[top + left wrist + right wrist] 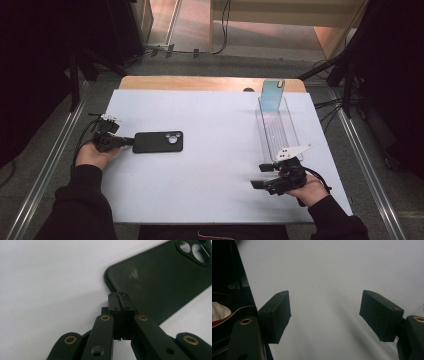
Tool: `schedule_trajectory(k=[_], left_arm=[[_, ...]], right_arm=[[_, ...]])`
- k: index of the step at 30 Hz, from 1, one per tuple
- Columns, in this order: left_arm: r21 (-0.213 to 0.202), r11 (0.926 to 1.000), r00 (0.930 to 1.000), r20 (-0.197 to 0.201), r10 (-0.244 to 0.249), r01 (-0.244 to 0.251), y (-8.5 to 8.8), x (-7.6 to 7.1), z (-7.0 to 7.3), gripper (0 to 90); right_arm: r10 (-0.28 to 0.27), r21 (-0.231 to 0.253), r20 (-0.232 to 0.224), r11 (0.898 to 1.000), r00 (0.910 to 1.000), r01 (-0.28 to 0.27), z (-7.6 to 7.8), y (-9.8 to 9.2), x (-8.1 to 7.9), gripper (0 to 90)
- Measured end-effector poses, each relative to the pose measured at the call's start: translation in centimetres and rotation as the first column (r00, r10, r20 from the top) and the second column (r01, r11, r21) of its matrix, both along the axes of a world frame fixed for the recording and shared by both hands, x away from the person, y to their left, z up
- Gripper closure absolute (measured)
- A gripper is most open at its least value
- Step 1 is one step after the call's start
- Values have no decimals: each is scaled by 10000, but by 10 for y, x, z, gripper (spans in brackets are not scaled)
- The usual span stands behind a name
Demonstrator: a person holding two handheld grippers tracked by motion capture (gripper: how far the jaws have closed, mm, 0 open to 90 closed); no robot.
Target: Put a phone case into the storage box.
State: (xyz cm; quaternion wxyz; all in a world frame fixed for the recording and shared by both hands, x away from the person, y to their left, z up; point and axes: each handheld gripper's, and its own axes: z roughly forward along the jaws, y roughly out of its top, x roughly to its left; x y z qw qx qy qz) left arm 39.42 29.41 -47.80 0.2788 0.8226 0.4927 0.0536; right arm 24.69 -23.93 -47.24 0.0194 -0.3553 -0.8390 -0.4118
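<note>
**Left gripper closed at the edge of the phone case; right gripper open and idle**

The black phone case [158, 142] lies flat on the white surface [215, 165], camera cut-outs facing up. All positions below refer to this case.

The left gripper [131, 141] sits just beside the short end of the case that is opposite the cut-outs. In the left gripper view, its fingers [117, 307] are pressed fully together with nothing between them, and their tips meet the edge of the case [160, 282] at a rounded corner.

The right gripper [261, 176] rests well apart from the case, on the side of its camera end and nearer the person. Its fingers [277, 315] stand wide apart over bare surface and hold nothing.

A clear tray [278, 131] lies beyond the camera end of the case, well apart, with a light blue phone [272, 96] standing upright at the far end.
</note>
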Motion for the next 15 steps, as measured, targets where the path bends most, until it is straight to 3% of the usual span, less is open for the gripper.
schedule_trajectory(k=[11,15], left_arm=[[-185,9975,9976,-90,-690,689,-20,-18,-2,899],[-445,9951,9959,-136,-889,882,-29,-24,-2,899]], right_arm=[[34,-58,-36,10000,10000,-34,0,1,-1,229],[8,-11,-21,10000,10000,-8,0,1,-1,229]])
